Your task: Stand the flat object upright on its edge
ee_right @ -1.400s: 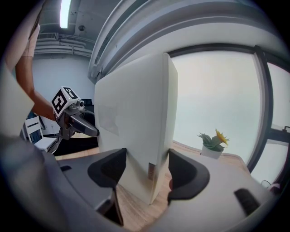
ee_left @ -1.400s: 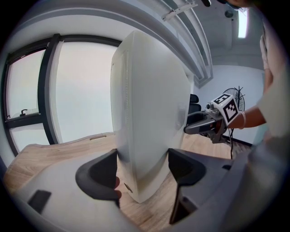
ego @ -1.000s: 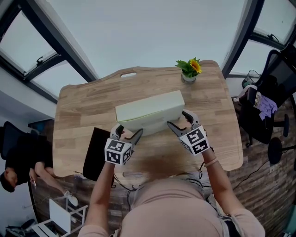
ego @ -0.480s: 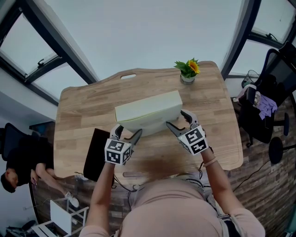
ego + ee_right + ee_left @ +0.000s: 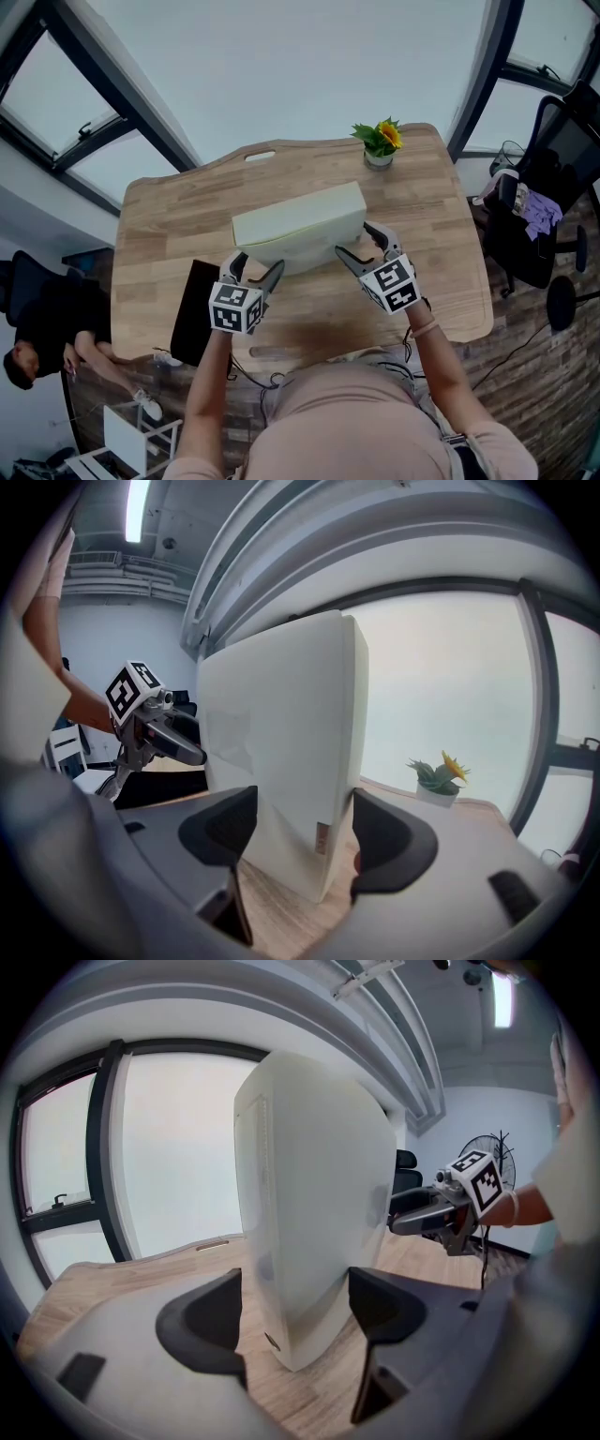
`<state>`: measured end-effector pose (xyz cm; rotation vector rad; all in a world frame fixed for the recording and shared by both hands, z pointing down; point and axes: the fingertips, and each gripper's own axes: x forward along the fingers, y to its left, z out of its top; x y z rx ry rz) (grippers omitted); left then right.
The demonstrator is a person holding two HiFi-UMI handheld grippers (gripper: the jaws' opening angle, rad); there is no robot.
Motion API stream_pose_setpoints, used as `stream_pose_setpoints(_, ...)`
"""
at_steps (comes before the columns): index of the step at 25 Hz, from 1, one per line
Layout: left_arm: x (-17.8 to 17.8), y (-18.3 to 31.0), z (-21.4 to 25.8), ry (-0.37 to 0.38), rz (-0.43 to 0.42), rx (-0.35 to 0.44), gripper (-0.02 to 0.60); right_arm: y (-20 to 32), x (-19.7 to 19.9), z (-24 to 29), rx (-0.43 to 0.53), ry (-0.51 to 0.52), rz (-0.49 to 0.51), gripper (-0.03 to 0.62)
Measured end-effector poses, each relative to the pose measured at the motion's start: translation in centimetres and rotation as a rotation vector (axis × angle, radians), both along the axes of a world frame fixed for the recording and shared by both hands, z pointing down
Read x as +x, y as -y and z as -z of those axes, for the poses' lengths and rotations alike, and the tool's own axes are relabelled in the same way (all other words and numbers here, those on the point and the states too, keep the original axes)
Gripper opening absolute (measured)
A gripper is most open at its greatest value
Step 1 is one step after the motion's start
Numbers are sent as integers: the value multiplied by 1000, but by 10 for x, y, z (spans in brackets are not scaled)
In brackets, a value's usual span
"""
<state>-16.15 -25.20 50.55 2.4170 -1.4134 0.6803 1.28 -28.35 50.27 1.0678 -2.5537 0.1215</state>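
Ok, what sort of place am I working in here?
Most likely an office. The white box stands on a wooden desk, tall windows run behind it, and a black office chair sits off to the right. A small potted plant decorates the desk's far edge.

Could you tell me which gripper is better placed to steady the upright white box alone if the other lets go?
Right, narrowly. The right gripper straddles the white box with both jaws against its faces; the left gripper catches only a lower corner. Both seem closed on it, so the margin is small.
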Motion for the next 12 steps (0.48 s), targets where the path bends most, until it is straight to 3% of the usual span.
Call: stream_pose_setpoints(12, -2, -14, 3, -2, 47, -9, 322, -6, 8, 3, 0, 33, -13, 307)
